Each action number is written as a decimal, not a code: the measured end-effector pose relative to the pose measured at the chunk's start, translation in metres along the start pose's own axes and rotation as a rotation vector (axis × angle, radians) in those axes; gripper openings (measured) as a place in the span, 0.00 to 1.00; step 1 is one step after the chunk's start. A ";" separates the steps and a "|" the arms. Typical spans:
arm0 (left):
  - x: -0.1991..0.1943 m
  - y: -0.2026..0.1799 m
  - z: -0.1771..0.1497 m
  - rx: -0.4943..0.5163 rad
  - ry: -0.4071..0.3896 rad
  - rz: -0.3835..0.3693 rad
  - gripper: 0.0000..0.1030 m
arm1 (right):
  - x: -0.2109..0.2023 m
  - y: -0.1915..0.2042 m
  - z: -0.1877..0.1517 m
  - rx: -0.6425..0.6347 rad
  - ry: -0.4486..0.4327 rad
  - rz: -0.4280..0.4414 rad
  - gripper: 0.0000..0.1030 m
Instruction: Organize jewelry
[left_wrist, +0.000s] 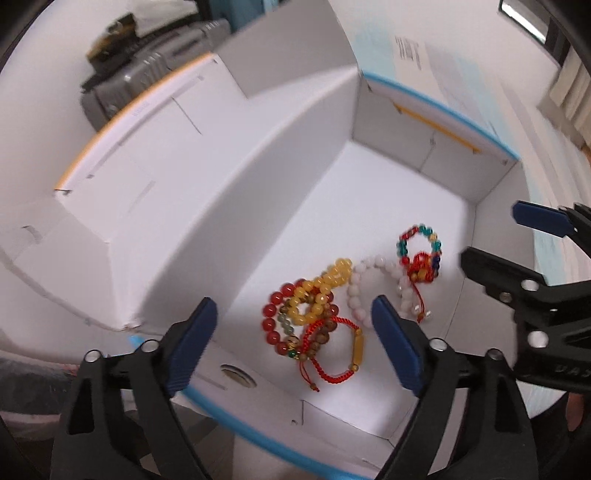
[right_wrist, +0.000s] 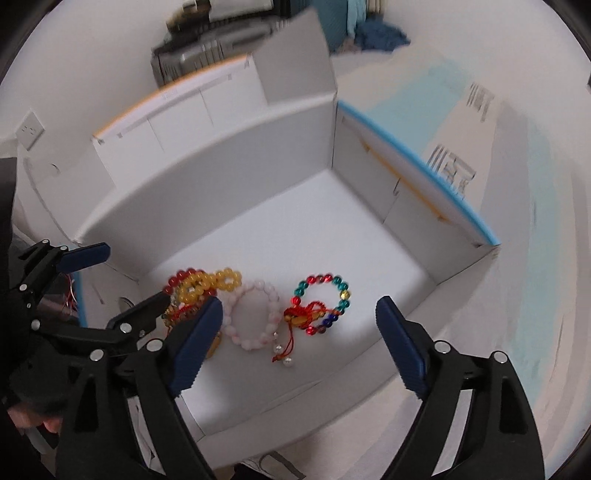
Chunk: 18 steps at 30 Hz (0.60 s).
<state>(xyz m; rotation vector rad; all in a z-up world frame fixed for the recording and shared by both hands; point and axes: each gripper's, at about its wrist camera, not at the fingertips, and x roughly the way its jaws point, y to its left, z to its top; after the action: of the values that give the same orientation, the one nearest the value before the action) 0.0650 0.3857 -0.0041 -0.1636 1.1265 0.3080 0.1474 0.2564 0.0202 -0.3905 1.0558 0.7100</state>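
Both grippers, left (left_wrist: 295, 343) and right (right_wrist: 299, 343), hang above the white box (right_wrist: 229, 155) with jaws wide apart, nothing between them. On its floor lie perhaps six bracelets (left_wrist: 314, 314), heaped; only the pink (right_wrist: 251, 314) and multicolour (right_wrist: 323, 302) ones lie clearly separate.

An open white cardboard box with blue-edged flaps (right_wrist: 391, 206) holds several bead bracelets on its floor, all gathered toward its near-left corner. A bracelet of teal, red and blue glass beads with a red knotted cord (right_wrist: 325, 304) lies nearest the middle. Touching its left side is a pale pink bead bracelet (right_wrist: 251, 314) with small pearl drops. Further left, a yellow bead bracelet (right_wrist: 210, 282) overlaps a dark red bead bracelet (right_wrist: 181, 278). The right hand-held gripper (right_wrist: 299, 341) hangs above the box, its blue-padded jaws spread wide with nothing between them. The left hand-held gripper (right_wrist: 125, 273), also gaping, is at the left edge.
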 end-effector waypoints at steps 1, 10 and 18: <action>-0.009 0.004 -0.006 -0.009 -0.024 0.005 0.91 | -0.008 0.000 -0.001 0.004 -0.026 -0.002 0.84; -0.050 0.004 -0.028 -0.084 -0.161 0.004 0.94 | -0.060 -0.012 -0.032 0.022 -0.212 -0.026 0.93; -0.079 -0.004 -0.070 -0.098 -0.266 0.033 0.94 | -0.088 -0.005 -0.077 0.008 -0.297 -0.056 0.93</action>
<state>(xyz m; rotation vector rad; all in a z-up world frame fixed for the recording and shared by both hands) -0.0250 0.3500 0.0382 -0.1849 0.8524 0.4026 0.0743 0.1763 0.0633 -0.2954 0.7640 0.6891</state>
